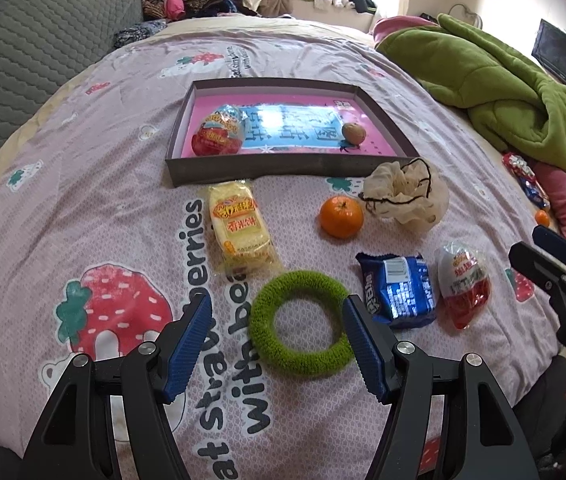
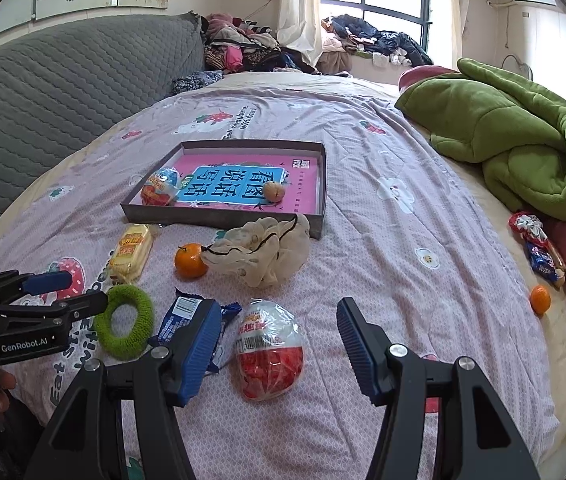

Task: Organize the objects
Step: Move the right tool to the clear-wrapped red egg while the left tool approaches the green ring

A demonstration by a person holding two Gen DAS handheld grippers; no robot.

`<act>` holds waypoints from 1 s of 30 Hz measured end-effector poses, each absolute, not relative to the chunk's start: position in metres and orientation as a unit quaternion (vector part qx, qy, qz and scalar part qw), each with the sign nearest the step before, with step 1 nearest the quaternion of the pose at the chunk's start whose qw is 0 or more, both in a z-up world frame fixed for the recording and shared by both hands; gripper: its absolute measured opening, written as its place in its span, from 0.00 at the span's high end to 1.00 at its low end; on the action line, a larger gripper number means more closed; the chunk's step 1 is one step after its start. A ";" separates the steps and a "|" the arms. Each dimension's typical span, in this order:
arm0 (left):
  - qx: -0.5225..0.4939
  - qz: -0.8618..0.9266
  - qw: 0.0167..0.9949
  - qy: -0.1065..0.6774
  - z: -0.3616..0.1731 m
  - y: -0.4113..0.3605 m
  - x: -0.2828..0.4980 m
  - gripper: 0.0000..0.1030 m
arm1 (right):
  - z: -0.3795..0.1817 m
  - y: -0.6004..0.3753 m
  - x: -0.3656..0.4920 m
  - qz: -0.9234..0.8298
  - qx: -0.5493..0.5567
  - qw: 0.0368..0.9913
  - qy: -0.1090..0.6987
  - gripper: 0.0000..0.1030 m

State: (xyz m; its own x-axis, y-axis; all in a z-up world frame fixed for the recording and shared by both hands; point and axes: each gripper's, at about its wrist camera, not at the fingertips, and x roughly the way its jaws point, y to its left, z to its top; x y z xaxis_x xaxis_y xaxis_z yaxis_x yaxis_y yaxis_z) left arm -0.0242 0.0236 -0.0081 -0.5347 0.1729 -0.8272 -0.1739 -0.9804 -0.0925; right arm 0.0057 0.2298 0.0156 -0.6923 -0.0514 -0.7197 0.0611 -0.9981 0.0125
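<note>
both claws hang spread and empty: left gripper [image 1: 277,322] straddles the green ring [image 1: 301,324], right gripper [image 2: 279,340] frames the wrapped egg [image 2: 269,354], and the box [image 2: 323,200] lies beyond. i'd worry the soft ring folds, or the slick egg squirts sideways on the quilt [image 2: 403,280]. readable: "genrobot.ai" on the left gripper, "strawberries" on the quilt.

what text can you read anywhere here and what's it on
"GenRobot.AI": on the left tool
"Eat", "with", "berries": on the bedspread
"看图说话写话", upside down: book in the box
Red and white egg, yellow packet, blue packet: print too blurred to read
</note>
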 end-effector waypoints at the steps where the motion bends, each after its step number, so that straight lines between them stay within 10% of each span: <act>1: -0.473 0.875 0.099 0.001 -0.009 0.024 -0.024 0.33 | 0.015 0.230 0.006 -0.919 0.392 0.031 0.006 0.42; 30: -0.519 0.850 0.090 -0.002 -0.038 0.023 -0.028 0.33 | -0.017 0.227 0.003 -0.896 0.443 0.036 0.007 0.42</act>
